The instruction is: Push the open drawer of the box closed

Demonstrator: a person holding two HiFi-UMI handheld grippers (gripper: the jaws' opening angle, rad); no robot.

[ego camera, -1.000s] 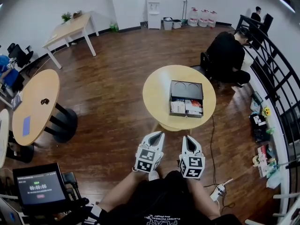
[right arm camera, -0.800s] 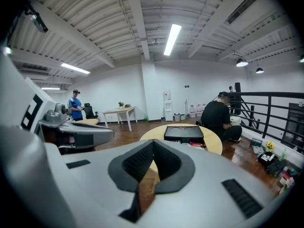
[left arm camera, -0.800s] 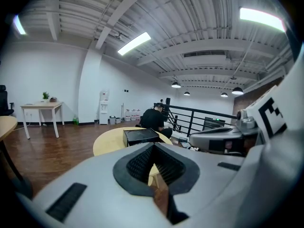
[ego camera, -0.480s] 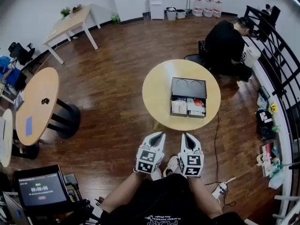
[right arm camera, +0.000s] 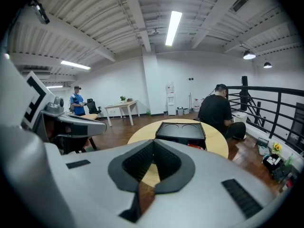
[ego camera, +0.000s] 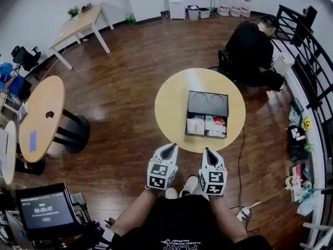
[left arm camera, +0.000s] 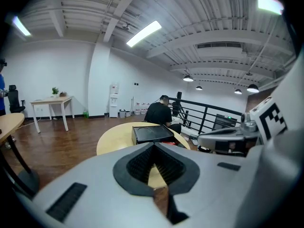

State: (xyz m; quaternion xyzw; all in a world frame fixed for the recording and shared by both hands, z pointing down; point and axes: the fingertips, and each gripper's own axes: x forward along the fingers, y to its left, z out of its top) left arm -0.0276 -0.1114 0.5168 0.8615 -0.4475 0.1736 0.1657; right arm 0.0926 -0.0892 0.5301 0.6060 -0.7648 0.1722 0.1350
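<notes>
Black box [ego camera: 208, 103] on round table [ego camera: 169, 105], near drawer [ego camera: 206, 126] open; left tongs [ego camera: 169, 148] and right tongs [ego camera: 207, 151] closed together, empty.

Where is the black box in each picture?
Head view: the box sits right of centre on the round table.
Left gripper view: box mid-frame, just above the jaws.
Right gripper view: box slightly right of centre.
Shared landmark: person in black beyond the table.

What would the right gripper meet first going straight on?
Probably the round table, at its near rim just ahead of the right gripper; the open drawer lies beyond. Height is unclear.
</notes>
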